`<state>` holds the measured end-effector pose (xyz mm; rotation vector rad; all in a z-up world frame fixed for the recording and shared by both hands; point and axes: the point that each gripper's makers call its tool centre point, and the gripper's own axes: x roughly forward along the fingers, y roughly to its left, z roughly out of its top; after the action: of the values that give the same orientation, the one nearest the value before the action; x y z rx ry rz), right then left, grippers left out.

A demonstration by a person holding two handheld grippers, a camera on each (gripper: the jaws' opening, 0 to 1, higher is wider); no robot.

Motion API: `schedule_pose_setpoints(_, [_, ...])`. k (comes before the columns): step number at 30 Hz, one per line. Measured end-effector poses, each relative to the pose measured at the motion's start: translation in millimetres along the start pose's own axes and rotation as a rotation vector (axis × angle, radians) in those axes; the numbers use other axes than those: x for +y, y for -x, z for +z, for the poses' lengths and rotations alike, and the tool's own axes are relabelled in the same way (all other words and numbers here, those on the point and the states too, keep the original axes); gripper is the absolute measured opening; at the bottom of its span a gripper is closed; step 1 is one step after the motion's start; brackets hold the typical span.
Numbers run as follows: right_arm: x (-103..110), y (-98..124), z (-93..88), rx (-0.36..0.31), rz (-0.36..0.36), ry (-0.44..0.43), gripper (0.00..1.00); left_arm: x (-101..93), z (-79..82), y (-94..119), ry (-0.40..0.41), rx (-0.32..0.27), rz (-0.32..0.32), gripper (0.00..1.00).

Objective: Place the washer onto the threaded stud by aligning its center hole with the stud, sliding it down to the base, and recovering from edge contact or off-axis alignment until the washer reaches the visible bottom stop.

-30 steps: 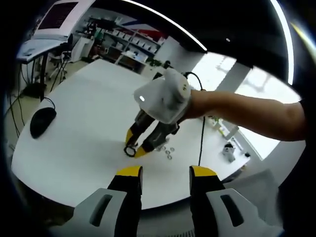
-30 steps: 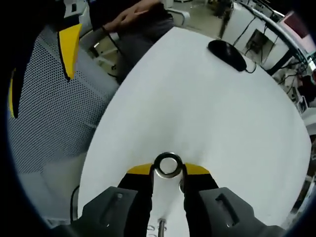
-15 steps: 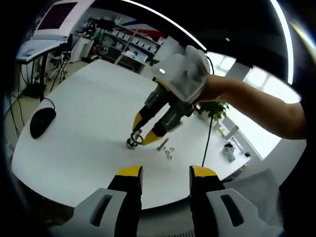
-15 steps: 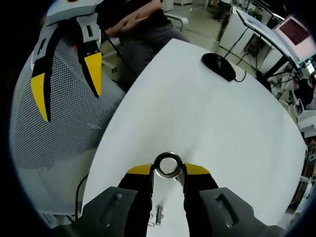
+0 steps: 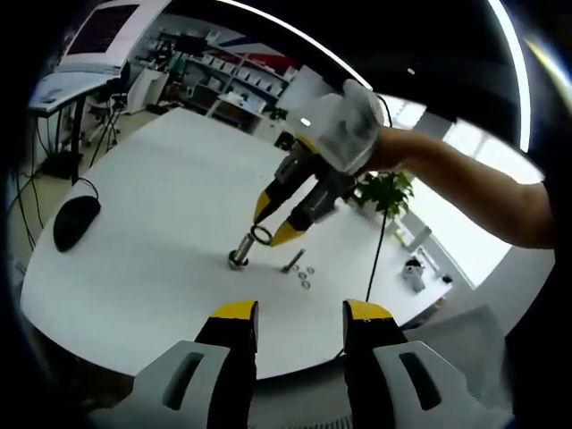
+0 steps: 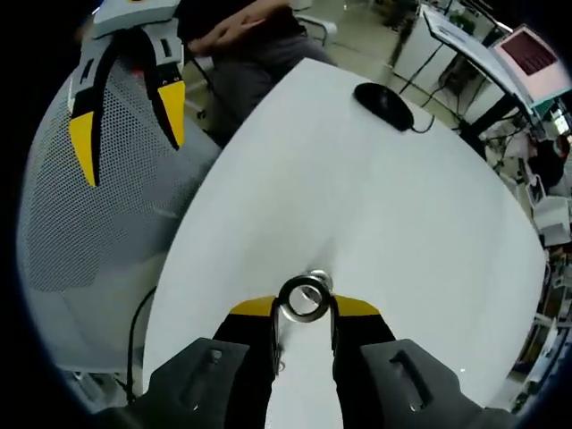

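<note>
The right gripper (image 6: 304,307) clamped the silver metal ring washer (image 6: 302,298) above the upright threaded stud (image 5: 239,252) (left gripper (image 5: 301,313) fingers wide) on the white surface (image 5: 152,214).

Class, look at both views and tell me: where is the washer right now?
The washer is pinched between the right gripper tips, held just above the threaded stud on the white table, not yet on it.

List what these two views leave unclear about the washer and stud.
- Stud threads and bottom stop: too small in the left gripper view.
- Stud in the right gripper view: mostly hidden behind the washer held in the right tongs.
- Loose parts: too small to identify.
</note>
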<state>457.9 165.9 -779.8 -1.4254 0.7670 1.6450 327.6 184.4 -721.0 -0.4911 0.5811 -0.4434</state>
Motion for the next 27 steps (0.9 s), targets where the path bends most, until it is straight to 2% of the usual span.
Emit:
schedule_pose_setpoints(10, [-5.6,-1.6,-7.3,0.01,-0.022,-0.016,0.24,0.1,-1.1,-0.7,-0.002,0.007,0.0,0.36])
schedule_pose_setpoints(27, [-5.1,-2.7,-2.5,0.009,-0.007,-0.007,0.23,0.8,-0.4,-0.5,0.007,0.002,0.002,0.36])
